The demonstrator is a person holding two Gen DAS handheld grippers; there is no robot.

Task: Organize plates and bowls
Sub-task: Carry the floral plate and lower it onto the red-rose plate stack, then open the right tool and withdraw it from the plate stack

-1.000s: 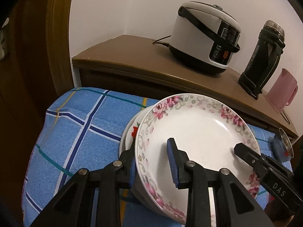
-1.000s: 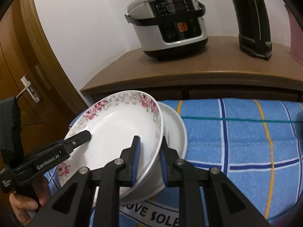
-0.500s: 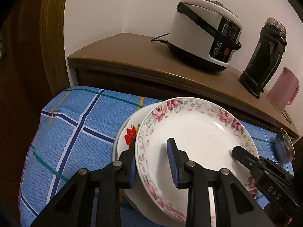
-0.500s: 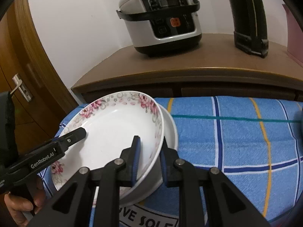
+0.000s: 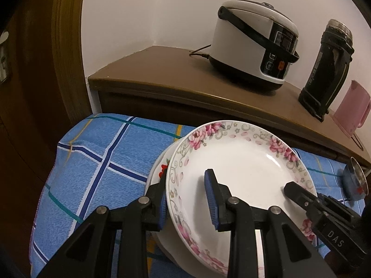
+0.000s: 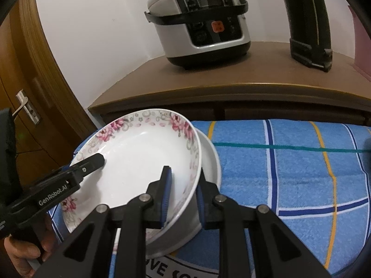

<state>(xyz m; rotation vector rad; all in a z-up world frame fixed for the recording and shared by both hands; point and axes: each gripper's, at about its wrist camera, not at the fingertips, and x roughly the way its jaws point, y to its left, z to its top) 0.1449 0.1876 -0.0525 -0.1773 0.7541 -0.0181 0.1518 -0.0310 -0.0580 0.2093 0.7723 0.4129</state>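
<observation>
On the left wrist view, the left gripper (image 5: 189, 198) straddles the near-left rim of a white deep plate with a pink floral border (image 5: 241, 169); left blue pad sits outside the rim, right blue pad inside the well, jaws partway closed, and the pads look to be clamping the rim though exact contact on the inner pad is hard to tell. Floral plate sits tilted over a plain white plate with a red flower mark (image 5: 160, 169) beneath it, both over a blue checked tablecloth (image 5: 99, 153). Right gripper (image 5: 287, 188) comes in from the lower right, its black finger tip lying on the plate's inner right side. Behind, a brown wooden cabinet top (image 5: 162, 74) carries a white-and-black rice cooker (image 5: 252, 44), a black tall flask (image 5: 327, 67) and a pink plastic jug (image 5: 350, 108); a small blue bowl with metal rim (image 5: 354, 181) lies at the far right on the cloth. Over to the right wrist view, right gripper (image 6: 183, 197) is nearly closed across the floral plate's (image 6: 139, 159) near-right rim, one pad inside, one outside, pinching it. Left gripper's (image 6: 99, 159) black finger rests on the plate's left inner side, held by a person's hand (image 6: 20, 254) at the lower left. White plate (image 6: 211, 162) shows under the floral one, on the checked cloth (image 6: 289, 166). Rice cooker (image 6: 201, 20) and flask (image 6: 306, 20) stand on the cabinet (image 6: 231, 76); a wooden door with metal handle (image 6: 23, 106) is at left.
</observation>
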